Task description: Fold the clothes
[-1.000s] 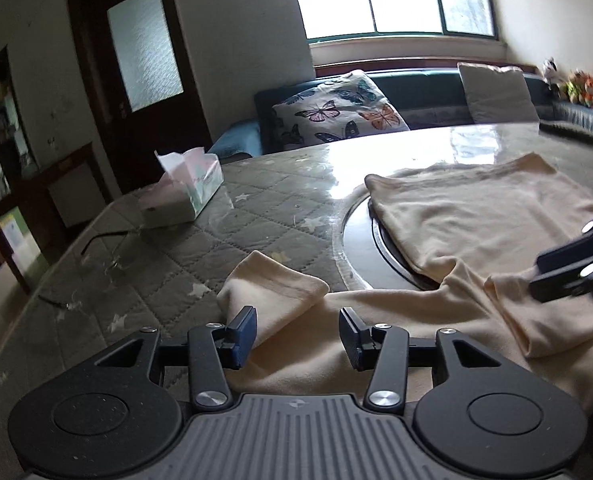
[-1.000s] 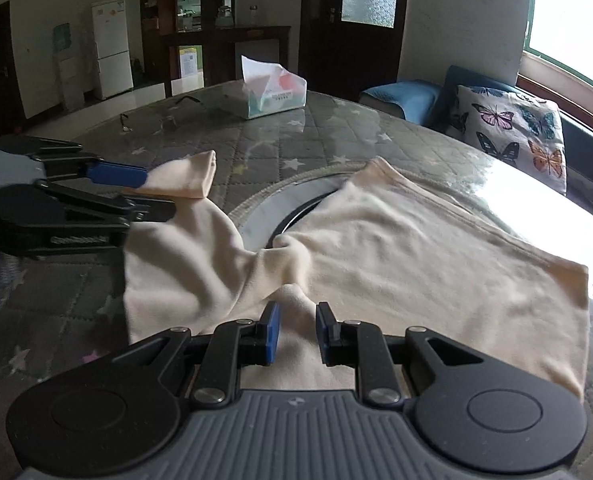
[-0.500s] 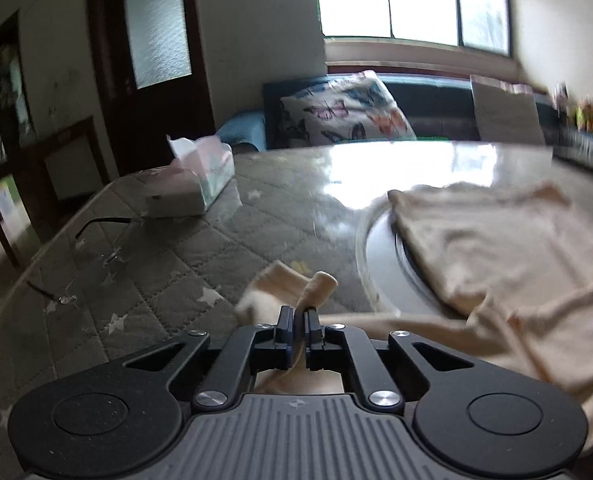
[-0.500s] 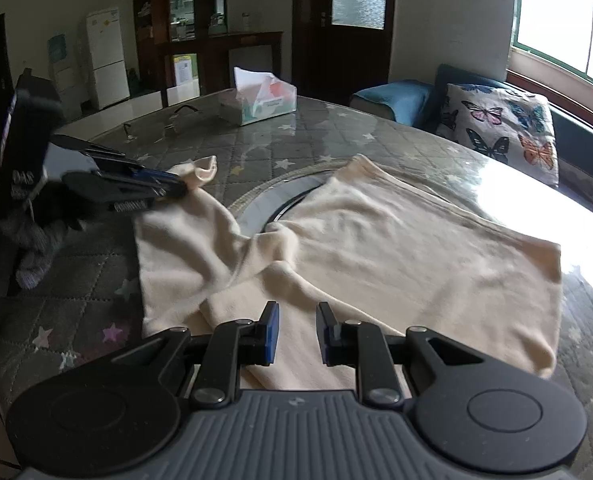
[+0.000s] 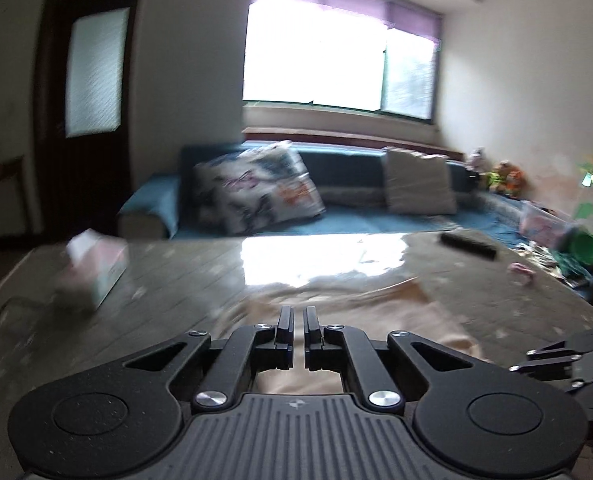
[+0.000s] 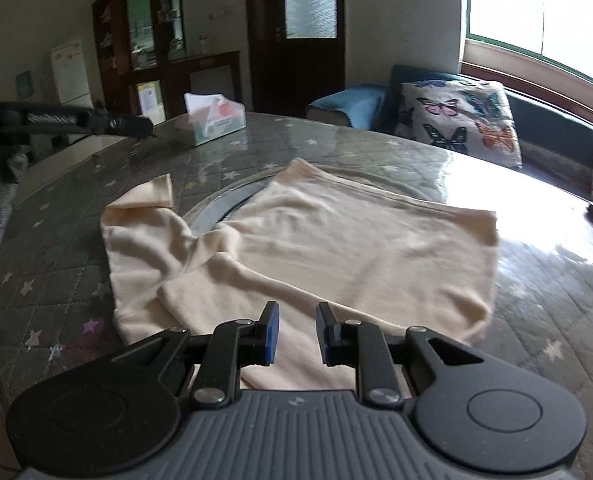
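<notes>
Though blurred, one shirt (image 6: 336, 248), two claws (image 5: 298, 322) (image 6: 296, 330).

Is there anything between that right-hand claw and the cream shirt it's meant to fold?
Nothing visible. The right gripper hangs open just above the shirt, with only air between its fingers and the cloth. The tissue box sits far back on the table, well clear.

Matte black left tool (image 5: 298, 322) with two thin flat fingers on angled linkage arms, silver screw heads at the pivots, round black discs to either side, ribbed grey housing bearing a small emblem. Same build on the right tool (image 6: 297, 334): black arms, silver screws, ribbed grey body, but blue pads (image 6: 272, 333) on the inner finger faces. Faint dust specks across the discs.
</notes>
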A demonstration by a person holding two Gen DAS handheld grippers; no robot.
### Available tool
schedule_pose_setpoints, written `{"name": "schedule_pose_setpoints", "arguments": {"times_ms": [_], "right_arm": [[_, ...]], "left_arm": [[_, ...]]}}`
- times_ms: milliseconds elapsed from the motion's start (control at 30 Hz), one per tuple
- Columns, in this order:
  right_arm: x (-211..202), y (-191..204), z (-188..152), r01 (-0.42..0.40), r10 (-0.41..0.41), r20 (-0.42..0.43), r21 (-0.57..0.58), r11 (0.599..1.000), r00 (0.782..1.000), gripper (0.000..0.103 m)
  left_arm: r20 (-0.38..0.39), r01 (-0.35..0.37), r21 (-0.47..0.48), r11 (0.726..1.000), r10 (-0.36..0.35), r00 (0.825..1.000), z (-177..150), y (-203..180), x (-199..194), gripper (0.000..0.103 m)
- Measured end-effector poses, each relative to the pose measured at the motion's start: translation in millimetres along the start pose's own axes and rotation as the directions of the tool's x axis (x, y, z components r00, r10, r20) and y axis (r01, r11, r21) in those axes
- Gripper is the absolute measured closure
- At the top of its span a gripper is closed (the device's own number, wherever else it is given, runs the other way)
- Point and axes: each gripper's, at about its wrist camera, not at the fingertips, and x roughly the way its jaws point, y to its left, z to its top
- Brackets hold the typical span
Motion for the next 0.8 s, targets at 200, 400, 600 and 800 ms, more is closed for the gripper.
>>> {"name": "schedule_pose_setpoints", "arguments": {"times_ms": [200,400,600,800], "right_arm": [[-22.3,-17.5,-9.0,0.018,-0.019,0.023,0.031,0.999,1.000,0.083],[-23.7,-24.2,-14.8,0.020,-0.021,0.016,0.044,0.999,1.000,0.083],[-10.9,-18.5,-14.2,0.006,-0.005,-0.009,0.042,0.999,1.000,0.083],[-1.2,-11.1,-10.3,0.001,0.000,-0.029,0.034,0.999,1.000,0.082]], "left_arm": [[-0.069,-0.061,0.062,0.996,0.065,0.995,-14.3,-9.0,16.0,0.094],[-0.145,-0.205,0.143,0.968,0.226,0.963,-54.2,13.6,27.6,0.090],[-0.185,-0.288,0.184,0.940,0.320,0.929,-77.3,38.0,42.9,0.075],[-0.191,-0.318,0.218,0.922,0.360,0.913,-84.6,58.0,58.7,0.074]]}}
